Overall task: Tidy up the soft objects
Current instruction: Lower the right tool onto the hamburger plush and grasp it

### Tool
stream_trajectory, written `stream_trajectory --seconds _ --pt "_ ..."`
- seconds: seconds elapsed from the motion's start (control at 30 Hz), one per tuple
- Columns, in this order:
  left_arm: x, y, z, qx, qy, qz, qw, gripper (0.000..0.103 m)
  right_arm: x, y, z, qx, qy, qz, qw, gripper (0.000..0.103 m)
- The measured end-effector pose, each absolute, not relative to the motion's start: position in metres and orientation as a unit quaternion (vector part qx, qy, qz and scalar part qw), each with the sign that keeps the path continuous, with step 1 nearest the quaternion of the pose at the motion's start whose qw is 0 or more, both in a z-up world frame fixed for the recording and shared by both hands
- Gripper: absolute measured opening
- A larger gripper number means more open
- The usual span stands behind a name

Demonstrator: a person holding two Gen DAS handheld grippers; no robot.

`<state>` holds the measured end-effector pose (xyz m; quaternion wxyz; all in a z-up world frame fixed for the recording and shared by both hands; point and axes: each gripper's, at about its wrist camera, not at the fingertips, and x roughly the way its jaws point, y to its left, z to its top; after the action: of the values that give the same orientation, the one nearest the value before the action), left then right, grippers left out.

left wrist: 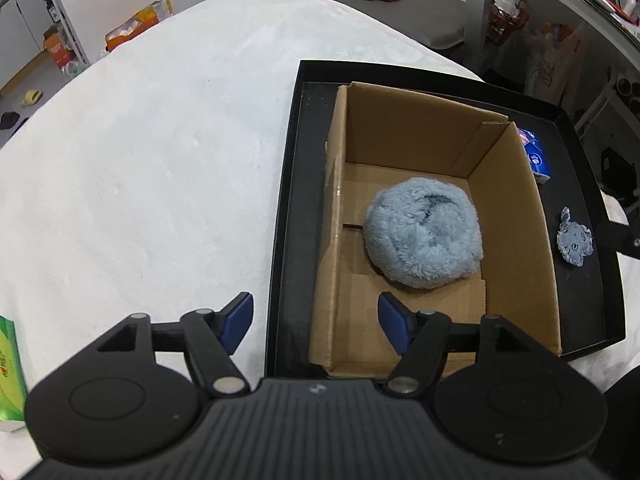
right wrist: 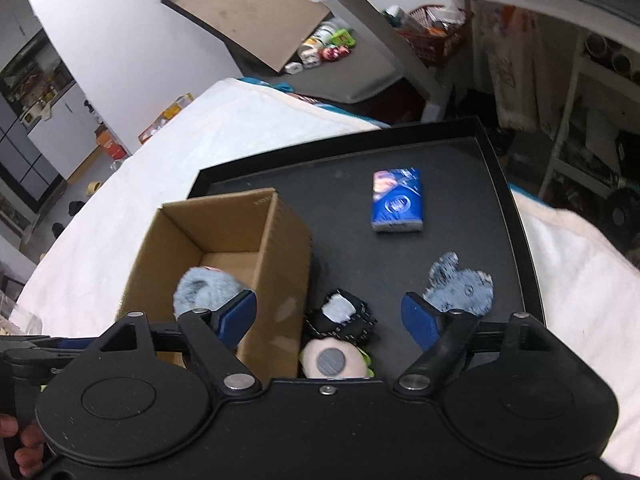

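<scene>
Both of your grippers hang open and empty over a black tray (right wrist: 500, 168) holding a cardboard box (left wrist: 516, 240).

Lower the right gripper (right wrist: 329, 316) squarely over the black patched plush (right wrist: 340, 316) beside the box before squeezing. The left gripper (left wrist: 316, 322) holds nothing; a fluffy blue ball (left wrist: 424, 232) alone lies inside the box.

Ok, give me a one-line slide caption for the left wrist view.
Open left gripper above the cardboard box, fluffy blue plush lying inside, on a black tray.
</scene>
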<state>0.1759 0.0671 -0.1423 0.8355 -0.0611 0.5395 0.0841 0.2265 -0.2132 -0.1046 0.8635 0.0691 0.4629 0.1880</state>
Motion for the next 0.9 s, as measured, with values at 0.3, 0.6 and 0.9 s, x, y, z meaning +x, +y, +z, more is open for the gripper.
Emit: stream_trajectory --seconds 0.3,0.6,0.9 --pt "0.179 0.058 -0.143 -0.036 0.542 0.085 0.835 0.068 0.22 -0.223 -0.133 0.087 0.498 0.177 0.845 0.078" --pt "0.18 0.054 -0.145 -0.028 0.545 0.087 0.833 0.068 0.219 -0.22 -0.165 0.09 0.525 0.184 0.826 0.07" --pt "0.186 0.052 -0.15 -0.022 0.554 0.089 0.827 0.068 0.222 -0.205 -0.192 0.079 0.536 0.183 0.82 0.06"
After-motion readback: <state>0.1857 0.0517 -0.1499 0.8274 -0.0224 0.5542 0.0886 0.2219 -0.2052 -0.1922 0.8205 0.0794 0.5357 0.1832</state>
